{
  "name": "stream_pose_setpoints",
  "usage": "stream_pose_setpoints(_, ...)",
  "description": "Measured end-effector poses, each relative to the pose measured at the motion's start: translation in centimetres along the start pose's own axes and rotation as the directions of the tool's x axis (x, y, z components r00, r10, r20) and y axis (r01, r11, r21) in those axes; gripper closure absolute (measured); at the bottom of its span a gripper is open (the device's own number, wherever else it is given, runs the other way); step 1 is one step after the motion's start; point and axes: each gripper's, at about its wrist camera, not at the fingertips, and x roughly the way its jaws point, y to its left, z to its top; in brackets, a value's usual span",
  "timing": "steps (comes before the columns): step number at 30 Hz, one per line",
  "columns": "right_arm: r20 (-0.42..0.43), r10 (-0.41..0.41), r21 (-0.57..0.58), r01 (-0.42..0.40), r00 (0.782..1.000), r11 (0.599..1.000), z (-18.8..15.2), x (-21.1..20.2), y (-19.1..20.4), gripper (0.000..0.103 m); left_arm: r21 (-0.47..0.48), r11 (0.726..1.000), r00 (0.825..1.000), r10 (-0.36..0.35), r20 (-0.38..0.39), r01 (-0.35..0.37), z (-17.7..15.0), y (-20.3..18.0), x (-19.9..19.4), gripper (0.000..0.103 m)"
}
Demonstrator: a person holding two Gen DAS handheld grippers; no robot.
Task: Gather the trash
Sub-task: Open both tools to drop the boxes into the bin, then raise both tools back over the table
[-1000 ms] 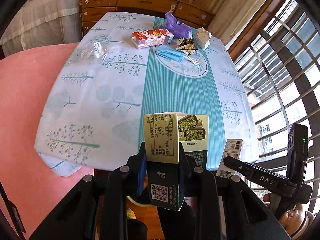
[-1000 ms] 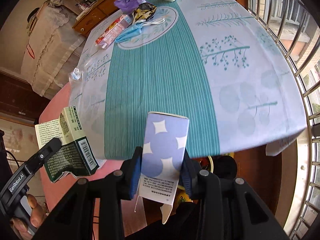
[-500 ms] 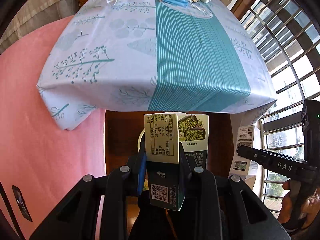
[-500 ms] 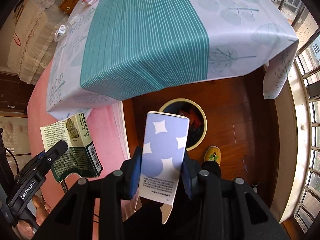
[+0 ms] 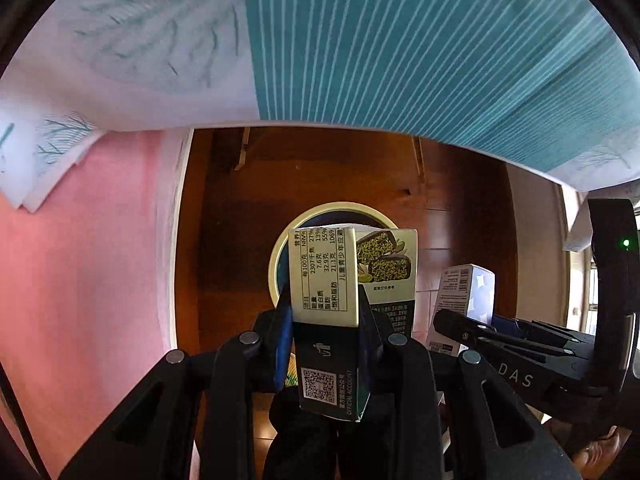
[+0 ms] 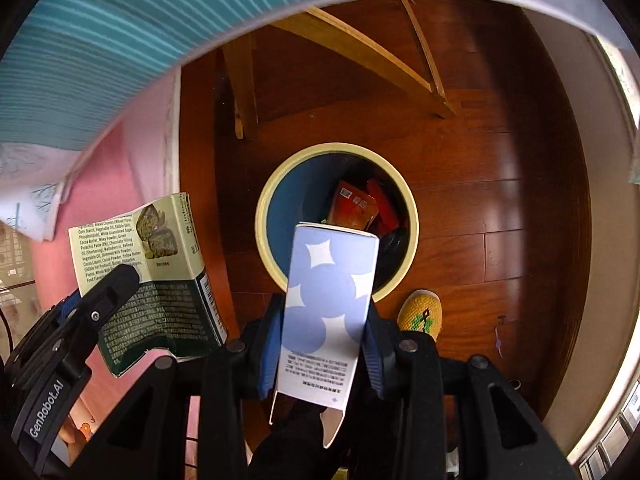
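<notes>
I hold one piece of rubbish in each hand, and both are poised over the round, cream-rimmed waste bin with a blue inside (image 6: 276,208) that stands on the dark wooden floor (image 6: 500,208) just beyond the hanging edge of the teal-striped, tree-printed tablecloth (image 5: 400,52). My left gripper (image 5: 324,320) is clenched on the green and cream cardboard snack box printed with a nutrition table (image 5: 324,276), its blue pads pressing the box's two narrow sides. My right gripper (image 6: 324,336) is clamped on the flat lilac cardboard carton with white star shapes (image 6: 330,292), one bottom flap hanging loose below the pads.

The step in hand, as I judge it, is the drop: both boxes are carried to the bin and neither is let go yet. From the right wrist view the lilac carton's top overlaps the near rim, with red wrappers (image 6: 354,208) already lying inside. The green box sits off to the left in that view, over the floor beside the pink cloth (image 6: 120,168) rather than over the opening, though my left view puts it in line with the bin.

Next I need to centre each box over the mouth, the left one especially, then spread the fingers. The loose flap could catch on a pad.
</notes>
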Motion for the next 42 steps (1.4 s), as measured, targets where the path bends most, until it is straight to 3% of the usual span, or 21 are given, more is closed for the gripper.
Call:
stream_pose_setpoints(6, -0.041, 0.023, 0.033, -0.021, 0.999, 0.999, 3.6, 7.5, -2.1, 0.061, 0.036, 0.999, 1.000, 0.029, 0.005, -0.029, 0.3, 0.3, 7.0, 0.076)
stream_pose_setpoints(7, -0.046, 0.022, 0.038, -0.020, 0.999, 0.999, 4.0, 8.5, -2.3, 0.052, 0.046, 0.999, 1.000, 0.029, 0.004, -0.029, 0.3, 0.3, 7.7, 0.074)
stream_pose_setpoints(8, -0.045, 0.014, 0.041, -0.013, 0.999, 0.999, 4.4, 9.2, -2.6, 0.043, 0.056, 0.998, 1.000, 0.028, -0.001, -0.028, 0.3, 0.2, 8.5, 0.063)
stream_pose_setpoints(9, -0.041, 0.006, 0.043, -0.004, 0.999, 0.999, 4.6, 9.8, -2.7, 0.040, 0.062, 0.997, 0.999, 0.035, -0.007, -0.034, 0.3, 0.2, 9.1, 0.045)
stream_pose_setpoints(11, -0.040, 0.002, 0.051, 0.000, 0.999, 0.999, 5.1, 10.7, -2.8, 0.038, 0.055, 0.997, 0.999, 0.050, -0.001, -0.050, 0.5, 0.1, 10.1, 0.028)
stream_pose_setpoints(18, -0.056, -0.001, 0.059, 0.005, 0.998, 0.998, 4.7, 11.0, -3.1, 0.032, -0.007, 0.995, 0.995, 0.095, -0.040, -0.096, 0.8, 1.2, 10.9, 0.023)
stream_pose_setpoints(28, -0.034, 0.014, 0.065, -0.012, 0.999, 0.998, 3.6, 8.7, -2.7, 0.032, -0.026, 0.992, 0.993, 0.120, -0.013, -0.121, 0.4, 1.7, 8.5, 0.022)
stream_pose_setpoints(42, 0.044, 0.031, 0.066, -0.034, 0.999, 0.997, 0.8, -1.1, -0.2, 0.032, -0.025, 0.995, 0.994, 0.098, 0.052, -0.096, 0.2, 0.8, -1.6, 0.022)
